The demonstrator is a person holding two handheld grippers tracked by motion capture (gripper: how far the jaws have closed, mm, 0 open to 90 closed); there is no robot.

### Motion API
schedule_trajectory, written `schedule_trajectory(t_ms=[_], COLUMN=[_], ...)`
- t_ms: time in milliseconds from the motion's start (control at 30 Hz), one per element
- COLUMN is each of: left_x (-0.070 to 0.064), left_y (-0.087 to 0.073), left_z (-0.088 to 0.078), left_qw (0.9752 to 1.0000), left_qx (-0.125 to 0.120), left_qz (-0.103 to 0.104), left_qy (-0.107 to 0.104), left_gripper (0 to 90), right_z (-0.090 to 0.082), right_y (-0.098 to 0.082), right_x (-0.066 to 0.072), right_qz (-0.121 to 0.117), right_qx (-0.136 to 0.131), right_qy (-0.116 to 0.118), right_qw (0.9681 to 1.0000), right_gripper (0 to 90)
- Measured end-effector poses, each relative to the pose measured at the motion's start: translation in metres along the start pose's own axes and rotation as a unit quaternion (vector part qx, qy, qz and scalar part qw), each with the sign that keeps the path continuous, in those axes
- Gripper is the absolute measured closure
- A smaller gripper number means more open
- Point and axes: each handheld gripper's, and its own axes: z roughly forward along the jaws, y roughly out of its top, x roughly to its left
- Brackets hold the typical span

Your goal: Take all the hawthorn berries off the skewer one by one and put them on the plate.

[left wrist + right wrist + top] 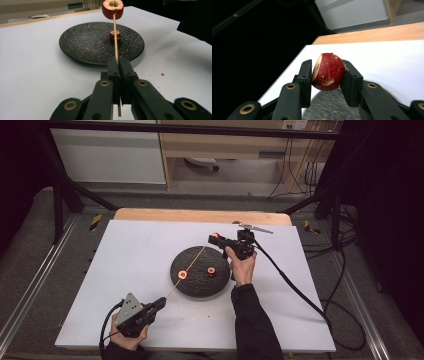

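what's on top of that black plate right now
One small red fruit piece lies on the black plate, amid scattered crumbs. A skewer with another fruit slice threaded on it hangs above the plate. The slice's underside and the plate directly beneath the lying piece are hidden.

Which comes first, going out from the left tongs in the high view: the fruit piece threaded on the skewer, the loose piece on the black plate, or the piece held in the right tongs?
1. Threaded fruit piece, left part of the black plate, nearest the left tongs.
2. Loose piece, right part of the plate.
3. Held piece, in the right tongs, beyond the plate's far rim.
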Motion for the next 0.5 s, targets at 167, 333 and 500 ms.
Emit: schedule_trajectory(t_ms=[167,333,500], left_x=[0.001,0.002,0.003], left_y=[0.000,0.000,-0.001], left_z=[0.000,0.000,0.002], left_qw=[1.0000,1.0000,0.9999], left_qx=[0.000,0.003,0.007], left_qz=[-0.003,-0.006,-0.009], left_qy=[0.001,0.004,0.005], left_gripper=[88.3,88.4,88.3], right_z=[-0.003,0.000,0.005], right_y=[-0.013,-0.039,-0.065], right_x=[-0.014,-0.014,-0.006], right_qz=[0.002,-0.019,-0.054], right_qx=[0.011,0.049,0.098], right_qy=[-0.019,-0.018,-0.014], right_qw=[0.9998,0.9984,0.9936], right_gripper=[65.1,64.8,64.6])
